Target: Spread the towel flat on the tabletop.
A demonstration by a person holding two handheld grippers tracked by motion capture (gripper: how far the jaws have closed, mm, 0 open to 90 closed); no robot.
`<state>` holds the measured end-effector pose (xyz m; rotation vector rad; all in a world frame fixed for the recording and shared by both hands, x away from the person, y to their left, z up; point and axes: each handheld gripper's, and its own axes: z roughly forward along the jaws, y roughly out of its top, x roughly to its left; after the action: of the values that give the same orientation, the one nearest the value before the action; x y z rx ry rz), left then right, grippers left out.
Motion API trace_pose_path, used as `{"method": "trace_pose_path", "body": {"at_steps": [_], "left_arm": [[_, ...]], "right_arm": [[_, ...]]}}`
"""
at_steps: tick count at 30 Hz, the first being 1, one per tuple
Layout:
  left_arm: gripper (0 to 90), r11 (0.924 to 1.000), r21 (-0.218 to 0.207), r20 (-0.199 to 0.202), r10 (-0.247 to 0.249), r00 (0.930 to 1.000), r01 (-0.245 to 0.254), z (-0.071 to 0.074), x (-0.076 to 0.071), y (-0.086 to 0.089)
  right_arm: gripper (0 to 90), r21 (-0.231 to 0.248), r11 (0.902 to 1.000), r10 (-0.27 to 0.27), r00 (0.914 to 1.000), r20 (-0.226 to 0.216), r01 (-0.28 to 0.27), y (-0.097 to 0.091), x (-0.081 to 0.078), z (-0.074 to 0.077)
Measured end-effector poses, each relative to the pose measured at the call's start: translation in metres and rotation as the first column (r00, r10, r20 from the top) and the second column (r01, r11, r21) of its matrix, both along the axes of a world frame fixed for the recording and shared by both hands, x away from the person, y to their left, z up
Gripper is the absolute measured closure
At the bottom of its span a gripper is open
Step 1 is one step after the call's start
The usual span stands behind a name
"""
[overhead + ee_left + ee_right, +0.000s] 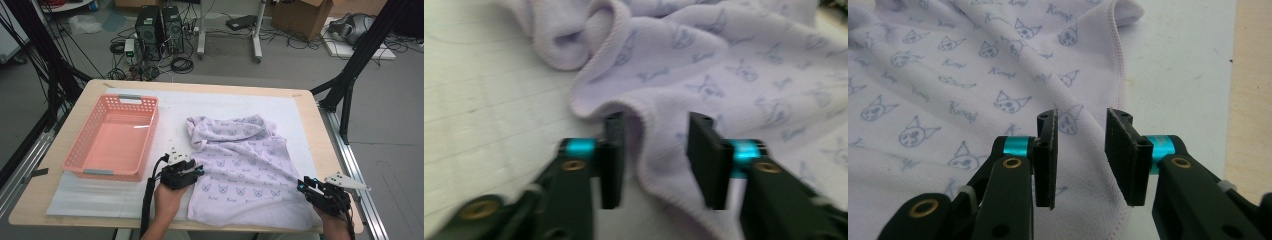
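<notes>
The lilac cat-print towel (245,170) lies rumpled and unfolded at the table's near edge, with the left gripper (196,171) and right gripper (301,186) parted over its side hems, gripping nothing, and the pink basket (90,150) empty.

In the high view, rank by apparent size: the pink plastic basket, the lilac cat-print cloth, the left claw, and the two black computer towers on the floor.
1. Lilac cat-print cloth
2. Pink plastic basket
3. Two black computer towers, taken together; they stand farther from the camera, so their true size is unsure
4. Left claw
</notes>
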<state>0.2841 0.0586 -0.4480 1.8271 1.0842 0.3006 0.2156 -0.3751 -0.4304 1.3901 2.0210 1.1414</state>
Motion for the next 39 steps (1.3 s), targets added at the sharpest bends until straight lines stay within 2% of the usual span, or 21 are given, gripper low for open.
{"method": "trace_pose_path", "body": {"at_steps": [4,6,8,10,11,12,13,14,15,19,22,26,30,31,32,34,38,39], "left_arm": [[47.7,0.9974,-0.018,-0.02,-0.07,0.9974,0.069,-0.004,0.0,-0.019],[45.1,0.9962,0.004,-0.015,-0.087,0.9961,0.087,-0.004,0.0,-0.029],[44.7,0.9911,0.074,-0.008,-0.11,0.9939,0.111,-0.004,-0.002,-0.04],[45.8,0.98,0.169,0.03,-0.111,0.9933,0.105,-0.003,-0.007,-0.049],[50.3,0.9721,0.213,0.057,-0.112,0.9921,0.098,-0.003,-0.009,-0.052],[65.6,0.9651,0.241,0.075,-0.124,0.9895,0.103,-0.003,-0.011,-0.053],[73.8,0.9639,0.246,0.075,-0.124,0.9894,0.102,-0.002,-0.01,-0.052],[80.0,0.9722,0.212,0.043,-0.111,0.9928,0.1,-0.002,-0.007,-0.048],[81.6,0.98,0.176,0.02,-0.097,0.9951,0.092,-0.001,-0.006,-0.045],[83.2,0.9864,0.146,0.021,-0.079,0.9966,0.076,-0.001,-0.009,-0.036],[83.4,0.9917,0.123,0.023,-0.04,0.9989,0.037,0.002,-0.011,-0.022],[83.3,0.9939,0.109,0.023,0.014,0.9996,-0.016,0.0,-0.015,0.0],[83.2,0.9917,0.111,0.034,0.061,0.9975,-0.065,-0.001,-0.017,0.018],[82.2,0.9931,0.1,0.033,0.059,0.9977,-0.062,-0.001,-0.018,0.021],[77.6,0.9942,0.093,0.033,0.05,0.9982,-0.053,-0.001,-0.02,0.023],[58.2,0.9956,0.086,0.026,0.035,0.999,-0.037,-0.001,-0.024,0.028],[52.0,0.9978,0.052,0.031,0.04,0.9987,-0.041,0.003,-0.03,0.038],[51.8,0.9978,0.056,0.033,0.035,0.9989,-0.036,0.004,-0.032,0.04]], "right_arm": [[65.3,0.0,1.0,0.002,1.0,0.002,-0.002,0.0,0.001,0.0],[64.8,0.004,1.0,0.001,1.0,0.003,-0.001,-0.001,0.001,0.0],[64.3,0.008,1.0,0.004,1.0,0.006,-0.004,0.0,0.0,0.002],[64.2,0.009,0.9999,0.006,0.9999,0.009,-0.006,0.0,0.0,0.003],[64.2,0.008,0.9999,0.007,1.0,0.007,-0.007,0.001,0.0,0.003],[64.3,0.011,0.9999,0.007,0.9999,0.008,-0.007,0.001,0.001,0.002],[64.3,0.015,0.9999,0.006,1.0,0.003,-0.006,0.002,0.001,0.002],[64.3,0.01,0.9999,0.008,1.0,0.004,-0.008,0.002,0.0,0.002],[64.4,0.006,0.9999,0.011,0.9999,0.003,-0.011,0.003,-0.001,0.002],[64.4,0.002,1.0,0.01,0.9999,0.003,-0.01,0.004,-0.002,0.002],[64.4,0.008,1.0,0.001,1.0,0.001,-0.001,0.003,-0.003,0.002],[64.4,0.006,1.0,0.003,1.0,-0.003,-0.003,0.005,-0.001,0.0],[64.3,-0.009,0.9999,0.014,0.9996,-0.026,-0.015,0.011,0.002,-0.005],[64.0,-0.013,0.9997,0.02,0.9994,-0.028,-0.02,0.013,0.003,-0.006],[63.5,-0.016,0.9995,0.025,0.9992,-0.031,-0.026,0.016,0.004,-0.008],[62.7,-0.021,0.999,0.038,0.9985,-0.039,-0.039,0.021,0.006,-0.01],[61.9,0.018,0.9961,0.087,0.9946,-0.057,-0.086,0.027,0.008,-0.013],[61.9,0.034,0.9945,0.101,0.9929,-0.063,-0.099,0.029,0.009,-0.015]]}}
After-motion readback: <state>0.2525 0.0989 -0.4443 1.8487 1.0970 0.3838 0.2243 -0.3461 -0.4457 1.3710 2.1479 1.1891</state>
